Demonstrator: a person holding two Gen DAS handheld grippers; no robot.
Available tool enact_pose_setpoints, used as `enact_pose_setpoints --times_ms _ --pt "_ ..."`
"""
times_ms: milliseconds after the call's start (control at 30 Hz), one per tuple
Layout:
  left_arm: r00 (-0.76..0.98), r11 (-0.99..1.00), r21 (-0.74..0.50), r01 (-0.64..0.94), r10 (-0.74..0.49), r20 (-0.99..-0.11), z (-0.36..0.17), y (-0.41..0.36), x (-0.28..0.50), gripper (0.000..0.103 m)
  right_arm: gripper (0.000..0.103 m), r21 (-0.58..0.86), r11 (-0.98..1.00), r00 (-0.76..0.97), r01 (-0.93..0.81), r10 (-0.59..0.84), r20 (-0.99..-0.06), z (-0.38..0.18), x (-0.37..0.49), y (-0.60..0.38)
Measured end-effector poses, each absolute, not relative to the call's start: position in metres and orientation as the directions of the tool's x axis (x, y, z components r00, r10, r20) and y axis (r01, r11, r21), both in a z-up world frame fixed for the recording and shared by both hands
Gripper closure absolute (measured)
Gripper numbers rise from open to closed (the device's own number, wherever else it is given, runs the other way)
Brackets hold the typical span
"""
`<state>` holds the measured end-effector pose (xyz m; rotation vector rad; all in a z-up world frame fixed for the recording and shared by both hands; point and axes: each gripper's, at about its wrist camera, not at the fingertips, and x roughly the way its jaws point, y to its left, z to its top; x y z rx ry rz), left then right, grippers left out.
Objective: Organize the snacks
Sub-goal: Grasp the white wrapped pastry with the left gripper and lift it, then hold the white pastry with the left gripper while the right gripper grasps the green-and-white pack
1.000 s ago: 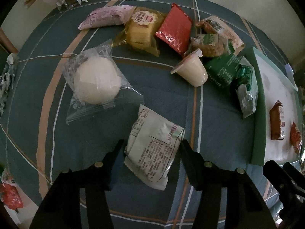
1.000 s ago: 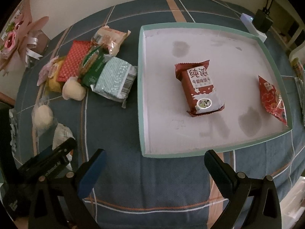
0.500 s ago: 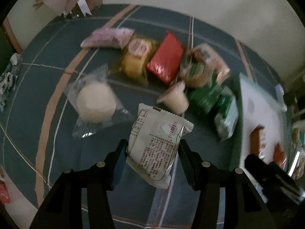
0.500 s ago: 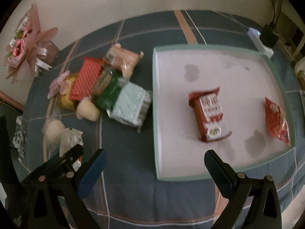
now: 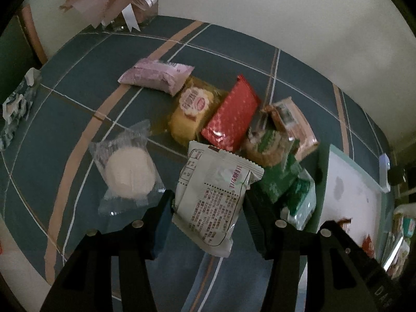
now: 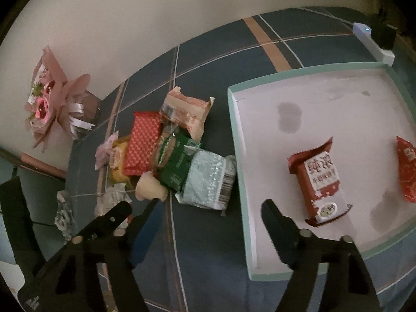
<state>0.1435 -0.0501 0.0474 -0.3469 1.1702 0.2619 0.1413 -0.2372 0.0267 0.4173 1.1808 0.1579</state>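
My left gripper (image 5: 208, 202) is shut on a white snack packet (image 5: 215, 195) with red print and holds it lifted above the blue checked cloth. Behind it lie a round white bun in clear wrap (image 5: 128, 173), a pink packet (image 5: 156, 76), a yellow cake (image 5: 191, 111), a red packet (image 5: 231, 115) and green packets (image 5: 283, 179). My right gripper (image 6: 208, 208) is open and empty, low over the cloth beside the teal-rimmed tray (image 6: 241, 156). The tray holds a red milk-biscuit packet (image 6: 321, 179) and a second red packet (image 6: 407, 167).
A pink paper bouquet (image 6: 49, 96) stands at the table's back left by the wall. A white charger block (image 6: 374, 41) lies behind the tray. A pale jelly cup (image 6: 149, 188) and a light-green foil packet (image 6: 208, 179) lie between the pile and the tray.
My left gripper closed on the white packet and lifted it off the cloth, tilting up. My right gripper rose and swung left, so the tray now sits further right in its view.
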Motion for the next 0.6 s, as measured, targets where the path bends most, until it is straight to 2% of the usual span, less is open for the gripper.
enact_pose_setpoints --times_ms 67,200,267,600 --pt "0.37 0.911 -0.132 -0.39 0.023 -0.929 0.048 -0.049 0.149 0.047 0.033 0.412 0.907 0.379 0.086 0.353 -0.856 0.026 0.146 -0.236" --pt "0.371 0.904 -0.139 -0.405 0.023 -0.928 0.047 -0.049 0.161 0.047 0.035 0.434 0.897 0.368 0.085 0.376 -0.851 0.02 0.154 -0.231" --pt "0.378 0.907 -0.137 -0.398 0.026 -0.926 0.046 -0.051 0.166 0.047 0.042 0.441 0.893 0.356 0.089 0.385 -0.851 0.015 0.158 -0.229" --pt "0.371 0.902 -0.161 -0.4 -0.001 -0.928 0.036 -0.043 0.168 0.047 0.043 0.431 0.895 0.308 0.115 0.38 -0.872 -0.012 0.172 -0.22"
